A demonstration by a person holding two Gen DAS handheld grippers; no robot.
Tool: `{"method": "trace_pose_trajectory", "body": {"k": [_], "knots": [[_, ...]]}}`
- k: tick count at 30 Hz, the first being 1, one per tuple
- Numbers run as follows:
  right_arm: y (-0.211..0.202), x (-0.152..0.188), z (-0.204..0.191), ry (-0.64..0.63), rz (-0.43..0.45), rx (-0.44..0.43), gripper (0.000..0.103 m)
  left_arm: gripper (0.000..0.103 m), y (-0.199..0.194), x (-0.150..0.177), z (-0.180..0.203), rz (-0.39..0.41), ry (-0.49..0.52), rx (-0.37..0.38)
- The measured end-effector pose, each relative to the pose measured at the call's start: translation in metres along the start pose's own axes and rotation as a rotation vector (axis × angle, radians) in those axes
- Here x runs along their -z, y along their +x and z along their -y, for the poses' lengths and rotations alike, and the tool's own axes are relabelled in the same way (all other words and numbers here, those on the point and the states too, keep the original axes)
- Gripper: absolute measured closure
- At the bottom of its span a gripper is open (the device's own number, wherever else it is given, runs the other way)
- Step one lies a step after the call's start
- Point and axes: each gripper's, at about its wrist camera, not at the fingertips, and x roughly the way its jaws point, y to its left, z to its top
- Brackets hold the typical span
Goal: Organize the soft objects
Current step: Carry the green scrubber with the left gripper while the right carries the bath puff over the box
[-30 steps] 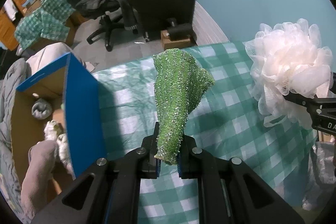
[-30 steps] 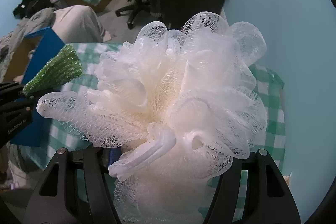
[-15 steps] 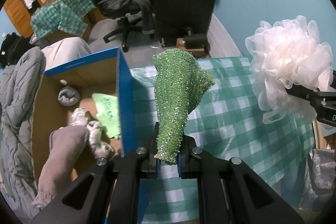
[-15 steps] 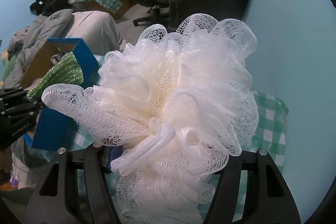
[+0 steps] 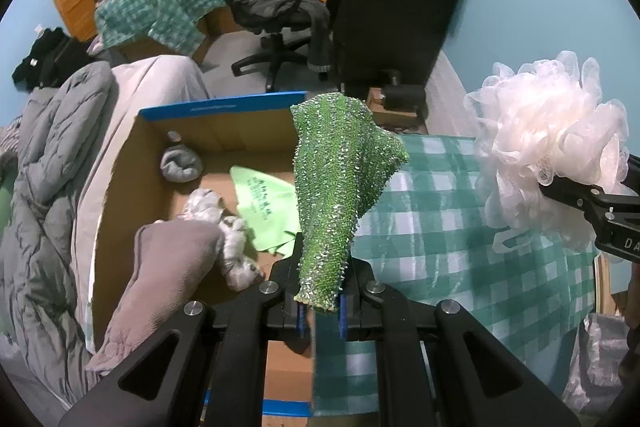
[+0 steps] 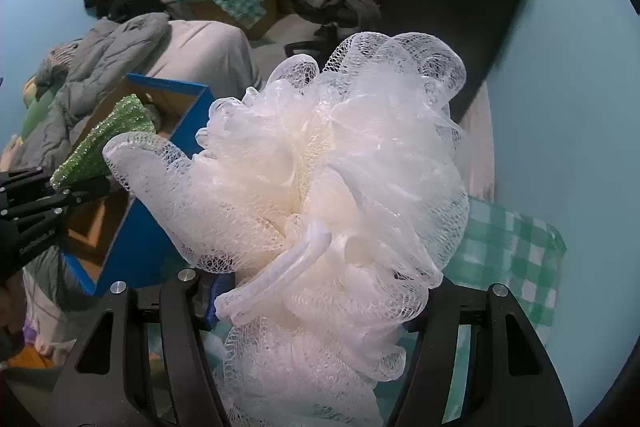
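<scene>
Left wrist view has the left claw (image 5: 320, 301) clamped on the bottom corner of a glittery green scrub cloth (image 5: 340, 187), which stands up limp above the near wall of the open cardboard box (image 5: 216, 109) — socks and rags already lie inside. Over the checked tabletop (image 5: 440, 227) the right claw (image 6: 312, 291) is closed on a white mesh bath pouf (image 6: 340, 187), held aloft. Both look feather-light and squashy — a pinch at a cloth corner or the pouf's gathered core should hold, though the netting may snag.
</scene>
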Motion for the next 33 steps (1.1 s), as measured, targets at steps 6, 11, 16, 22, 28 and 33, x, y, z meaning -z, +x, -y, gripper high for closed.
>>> {"method": "trace_pose_trajectory", "body": {"k": [6,11,16,22,28,33], "knots": [[0.007,-0.013,-0.019,-0.028,0.020,-0.040,0.042,0.092,0.000,0.007,-0.018,-0.010,-0.037,-0.025],[0.009,-0.024,-0.038,-0.054,0.039,-0.082,0.043,0.092,-0.002,0.011,-0.034,-0.012,-0.071,-0.050],[0.016,-0.038,-0.058,-0.091,0.043,-0.111,0.043,0.092,-0.002,0.015,-0.049,-0.017,-0.101,-0.075],[0.023,-0.054,-0.086,-0.138,0.054,-0.145,0.043,0.092,-0.001,0.020,-0.066,-0.026,-0.135,-0.098],[0.029,-0.067,-0.110,-0.187,0.058,-0.177,0.043,0.092,0.001,0.021,-0.079,-0.029,-0.160,-0.117],[0.040,-0.075,-0.133,-0.233,0.047,-0.199,0.043,0.092,0.007,0.024,-0.086,-0.043,-0.191,-0.124]]}}
